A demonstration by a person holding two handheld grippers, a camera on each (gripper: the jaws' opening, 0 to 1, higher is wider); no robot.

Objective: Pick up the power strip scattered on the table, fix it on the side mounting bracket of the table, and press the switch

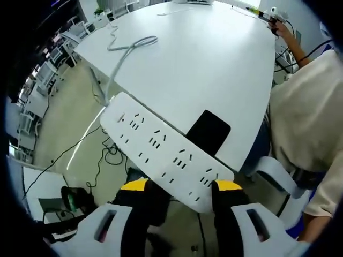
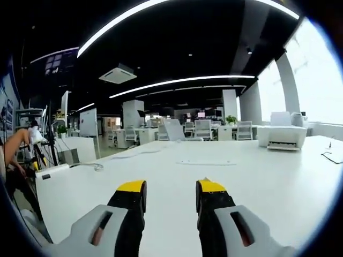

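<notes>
White surface (image 1: 214, 59) carried the cord's slack; power strip (image 1: 166, 152) hung off its edge beside the black bracket (image 1: 208, 131), clamped in the left hand-held gripper (image 1: 179, 188); likely light, rigid, slick plastic; best gripped across the width, clear of the switch (image 1: 121, 116); right hand-held gripper (image 2: 170, 194) sat apart, empty.

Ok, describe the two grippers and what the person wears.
Both the left gripper and the right gripper have black jaws with yellow tips, set in slotted pale grey housings. The person wears a cream short-sleeved shirt.
</notes>
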